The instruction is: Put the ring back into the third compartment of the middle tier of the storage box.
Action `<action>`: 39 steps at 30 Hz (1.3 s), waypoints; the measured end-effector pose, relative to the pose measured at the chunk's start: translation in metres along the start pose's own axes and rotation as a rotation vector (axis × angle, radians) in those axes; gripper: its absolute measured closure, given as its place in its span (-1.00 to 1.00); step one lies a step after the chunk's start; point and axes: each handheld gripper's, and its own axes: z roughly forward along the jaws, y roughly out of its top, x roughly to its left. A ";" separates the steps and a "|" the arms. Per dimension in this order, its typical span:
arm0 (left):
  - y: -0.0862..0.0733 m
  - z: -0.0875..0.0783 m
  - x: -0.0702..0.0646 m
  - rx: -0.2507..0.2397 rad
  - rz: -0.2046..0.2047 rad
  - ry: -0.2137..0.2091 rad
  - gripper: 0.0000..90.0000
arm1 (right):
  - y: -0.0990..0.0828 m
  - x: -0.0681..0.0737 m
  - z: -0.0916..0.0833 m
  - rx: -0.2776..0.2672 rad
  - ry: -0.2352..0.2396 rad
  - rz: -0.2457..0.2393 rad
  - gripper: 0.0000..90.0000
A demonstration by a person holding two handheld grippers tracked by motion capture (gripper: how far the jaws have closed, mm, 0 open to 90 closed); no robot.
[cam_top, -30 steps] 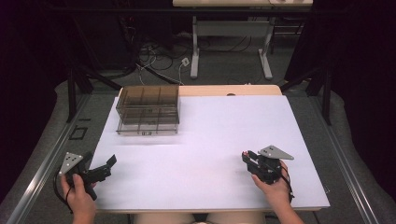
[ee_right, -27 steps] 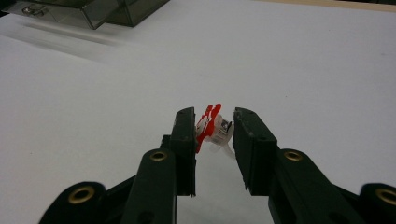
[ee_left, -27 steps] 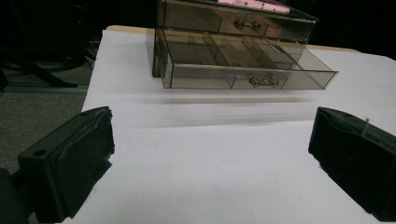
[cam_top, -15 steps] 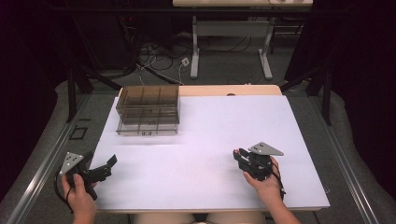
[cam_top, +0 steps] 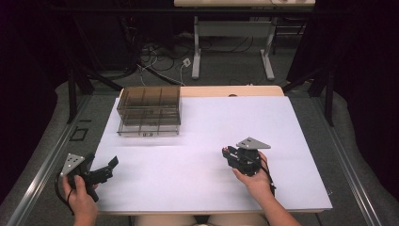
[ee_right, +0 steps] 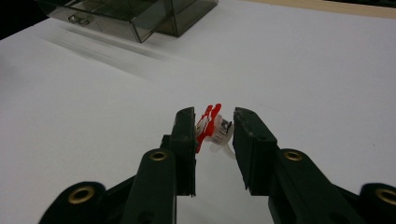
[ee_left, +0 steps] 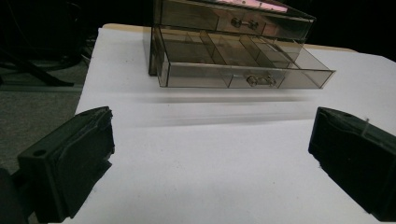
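Right gripper [ee_right: 214, 125] is clamped on a small red-and-white plastic piece [ee_right: 212, 127], pinched betw. its pads. It looks light, stiff, prob. brittle, so a gentle grip across the body suits. Drawer box [ee_right: 133, 14] sits ahead-left of it. Left gripper [ee_left: 210, 154] is spread wide, w/ nothing in it.

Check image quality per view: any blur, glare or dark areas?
High view: white table cover evenly bright, surroundings nearly black. Left gripper view: smeared streak below the smoky drawer box, pink glare on its top. Right gripper view: red-and-white small part sharp, box corner soft.
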 end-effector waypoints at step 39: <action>0.000 0.001 0.000 0.001 -0.002 -0.002 -0.99 | 0.075 0.000 0.041 0.053 -0.018 0.044 0.56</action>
